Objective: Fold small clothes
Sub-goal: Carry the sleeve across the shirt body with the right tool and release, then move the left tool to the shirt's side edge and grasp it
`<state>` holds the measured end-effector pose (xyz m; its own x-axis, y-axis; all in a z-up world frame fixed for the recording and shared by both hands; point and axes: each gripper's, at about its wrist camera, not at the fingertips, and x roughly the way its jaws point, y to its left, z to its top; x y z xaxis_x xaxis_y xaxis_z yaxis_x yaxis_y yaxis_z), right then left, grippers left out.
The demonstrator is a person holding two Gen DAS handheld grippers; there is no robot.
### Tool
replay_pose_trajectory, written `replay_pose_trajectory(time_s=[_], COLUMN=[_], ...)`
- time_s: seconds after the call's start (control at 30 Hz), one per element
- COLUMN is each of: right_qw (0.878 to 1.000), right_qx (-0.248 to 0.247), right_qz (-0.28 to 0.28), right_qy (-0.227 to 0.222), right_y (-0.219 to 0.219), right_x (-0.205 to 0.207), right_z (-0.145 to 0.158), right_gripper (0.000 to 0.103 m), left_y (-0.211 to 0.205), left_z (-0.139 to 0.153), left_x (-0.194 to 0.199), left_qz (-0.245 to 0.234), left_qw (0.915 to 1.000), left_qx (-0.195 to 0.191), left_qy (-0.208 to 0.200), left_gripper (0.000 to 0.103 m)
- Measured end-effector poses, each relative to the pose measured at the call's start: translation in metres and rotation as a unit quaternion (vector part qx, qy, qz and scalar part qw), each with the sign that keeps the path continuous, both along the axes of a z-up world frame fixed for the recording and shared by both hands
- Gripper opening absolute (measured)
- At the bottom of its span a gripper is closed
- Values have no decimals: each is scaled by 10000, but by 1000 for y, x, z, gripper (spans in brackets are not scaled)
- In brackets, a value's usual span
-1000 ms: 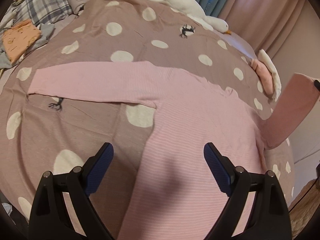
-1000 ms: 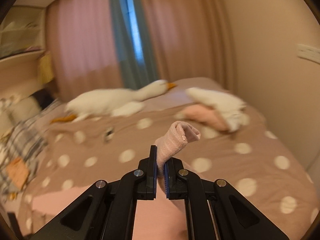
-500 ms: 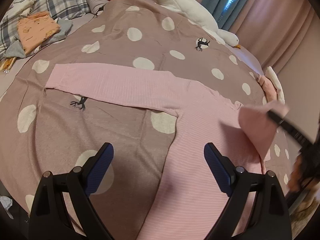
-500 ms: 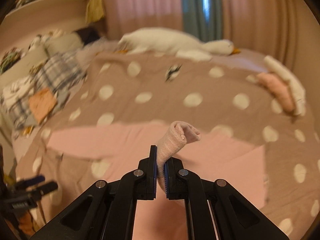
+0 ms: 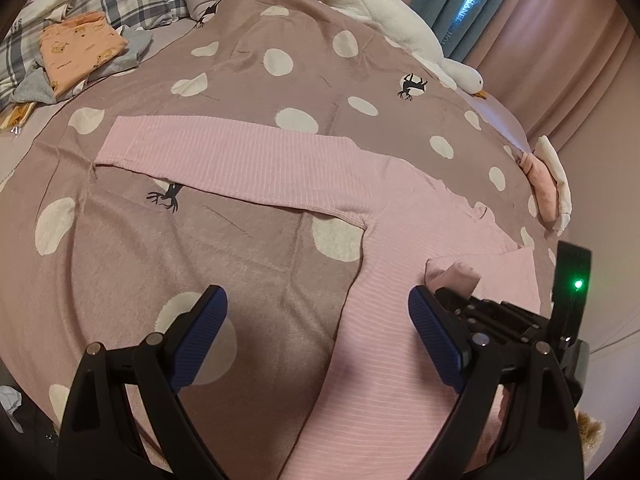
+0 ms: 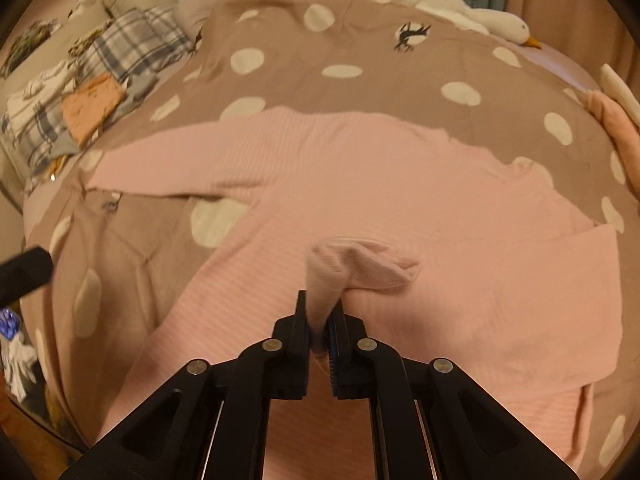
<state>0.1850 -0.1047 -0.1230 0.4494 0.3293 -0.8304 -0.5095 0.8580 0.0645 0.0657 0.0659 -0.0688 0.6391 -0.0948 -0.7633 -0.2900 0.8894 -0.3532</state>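
A pink ribbed long-sleeved top lies flat on the spotted brown bedspread. It also shows in the right wrist view. Its left sleeve stretches out to the left. Its right sleeve is folded across the body. My right gripper is shut on the cuff of that sleeve, low over the body; it also shows in the left wrist view. My left gripper is open and empty above the top's left side seam.
A white goose plush lies at the bed's far edge. A stack of folded clothes with an orange piece on top sits at the far left. A folded pink and white pile lies at the right edge.
My right gripper has carried the sleeve cuff from high at the right down and left onto the top's body. My left gripper has stayed open, shifting slightly left.
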Motion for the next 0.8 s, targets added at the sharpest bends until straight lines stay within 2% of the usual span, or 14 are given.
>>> replay_pose_trajectory(time_s=[0.23,0.37,0.5,0.7,0.77,0.8], right_qw=[9998,9999,9994,9981,9975,9973], right_qx=[-59,6,265,560,661,683], right_qz=[52,74,158,229,179,134], right_qy=[162,131,181,-125,-182,-227], right_y=[6,4,1,-1,-4,-6], right_x=[-2,-5,-8,-17,-17,-18], right_z=[-14,-13,-4,19,25,27], right_gripper=[8,13,14,15,17,23], left_y=[1,3,5,7,7,7], left_z=[-2,-3,-2,-3,-3,-3], left_x=[0,-1,-1,-2,-2,-2], left_qz=[-5,16,13,41,32,31], left_qw=[10000,10000,10000,9999,9999,9999], left_qx=[-32,-61,-88,-126,-120,-124], left_qy=[31,46,20,22,21,20], left_gripper=[92,92,92,92,92,92])
